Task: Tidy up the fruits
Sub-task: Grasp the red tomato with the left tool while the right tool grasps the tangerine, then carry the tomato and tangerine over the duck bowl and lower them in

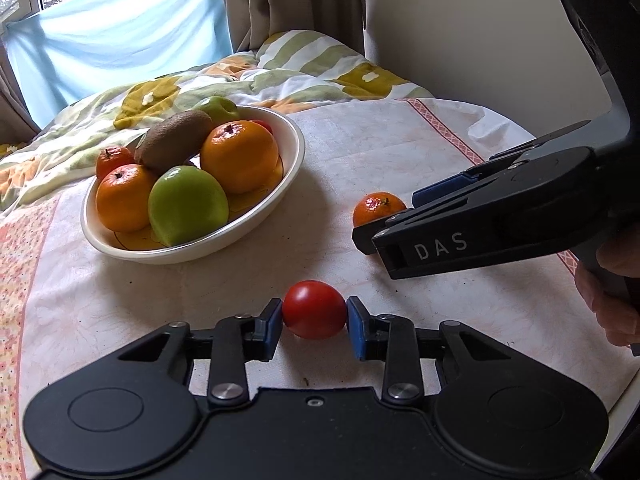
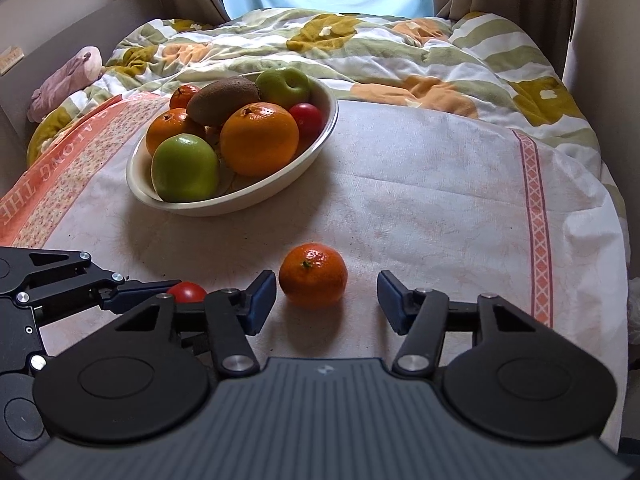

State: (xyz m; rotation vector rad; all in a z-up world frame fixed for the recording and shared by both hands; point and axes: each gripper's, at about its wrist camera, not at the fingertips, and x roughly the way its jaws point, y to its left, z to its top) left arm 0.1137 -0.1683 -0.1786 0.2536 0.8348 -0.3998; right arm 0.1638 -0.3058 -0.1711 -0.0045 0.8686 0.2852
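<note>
1. Fruits are split between a bowl and the cloth: two lie loose on the near side, the rest are piled in the bowl.
2. White cloth [image 2: 420,184] with an orange patterned border covers the surface; a flowered quilt [image 2: 360,52] lies behind it.
3. Cream bowl [image 2: 320,136] stands on the cloth, left of centre. It holds two green apples, one at the front [image 2: 185,168] and one at the back, a large orange [image 2: 259,138], smaller oranges, a kiwi [image 2: 223,100] lying on top, and a red tomato at the far rim.
4. Right gripper [image 2: 326,298] straddles a mandarin [image 2: 313,274] resting on the cloth. Its blue pads [image 2: 390,300] stand apart from the fruit; the left pad is just beside it, the right pad has a clear gap. Nothing is gripped.
5. Left gripper [image 1: 314,322] is closed on a red tomato [image 1: 314,309], both blue pads pressing its sides. The tomato sits low at the cloth, near the mandarin.
6. A hand [image 1: 612,304] holds the right gripper's handle.
</note>
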